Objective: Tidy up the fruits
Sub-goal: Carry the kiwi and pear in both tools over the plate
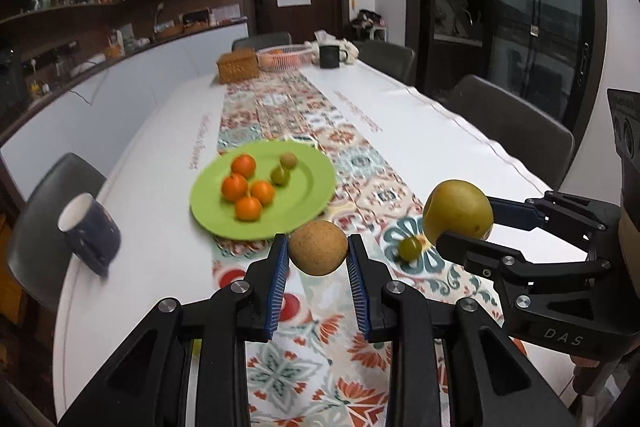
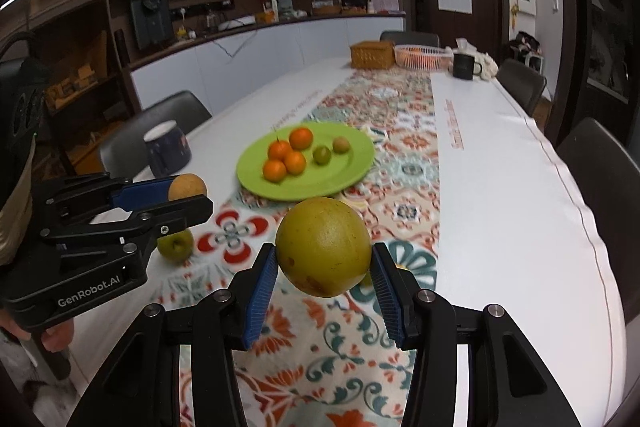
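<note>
Your left tongs [image 1: 318, 253] clamp a brown round fruit [image 1: 318, 247], your right tongs [image 2: 324, 267] a yellow-green pear [image 2: 323, 246], both clear of the table [image 1: 420, 131]. The green plate [image 1: 304, 203] lies ahead at frame centre, just beyond the left tongs, nearer them.

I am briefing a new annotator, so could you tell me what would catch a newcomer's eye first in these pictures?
Two fruits held above the patterned runner: a brown round fruit clamped in the left gripper, and a larger yellow-green fruit in the right gripper. Beyond them sits a bright green plate holding four oranges and two small greenish fruits. One small green fruit lies on the runner.
</note>
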The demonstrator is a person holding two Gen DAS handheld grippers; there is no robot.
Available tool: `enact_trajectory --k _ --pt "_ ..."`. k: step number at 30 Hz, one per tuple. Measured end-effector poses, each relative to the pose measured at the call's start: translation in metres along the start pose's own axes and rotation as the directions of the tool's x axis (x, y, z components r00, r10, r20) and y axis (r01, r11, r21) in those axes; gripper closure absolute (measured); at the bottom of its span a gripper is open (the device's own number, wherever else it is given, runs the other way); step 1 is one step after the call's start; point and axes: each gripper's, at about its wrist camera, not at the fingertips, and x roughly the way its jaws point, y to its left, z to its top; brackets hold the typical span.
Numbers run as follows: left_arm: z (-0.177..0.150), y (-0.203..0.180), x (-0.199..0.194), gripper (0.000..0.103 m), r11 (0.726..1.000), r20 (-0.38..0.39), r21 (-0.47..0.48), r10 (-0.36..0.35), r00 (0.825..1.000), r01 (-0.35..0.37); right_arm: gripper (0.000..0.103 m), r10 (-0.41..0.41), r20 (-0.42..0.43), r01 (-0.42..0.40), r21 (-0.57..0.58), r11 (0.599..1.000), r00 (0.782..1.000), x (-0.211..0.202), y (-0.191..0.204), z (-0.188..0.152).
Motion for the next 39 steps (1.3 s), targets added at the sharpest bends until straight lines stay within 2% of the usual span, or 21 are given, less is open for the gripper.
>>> enact_trajectory --k 10,20,30,39 --pt "0.017 0.024 -0.003 0.073 0.999 0.049 -0.012 0.050 0.998 -0.050 0.055 0.008 0.056 -0.007 -0.016 1.000 0.998 0.005 0.013 0.035" --pt "0.041 0.057 0.020 0.073 0.997 0.036 -0.047 0.068 0.997 -0.066 0.055 0.013 0.073 -0.012 -0.022 1.000 0.997 0.033 0.017 0.078" --pt "0.064 0.084 0.075 0.073 0.996 -0.025 -0.076 0.043 0.999 -0.045 0.055 0.017 -0.011 -0.017 -0.030 0.999 1.000 0.091 0.008 0.105" --pt "0.082 0.091 0.131 0.073 0.997 -0.096 -0.067 0.024 0.995 -0.031 0.055 0.005 -0.111 -0.006 -0.009 1.000 0.994 0.141 -0.005 0.109"
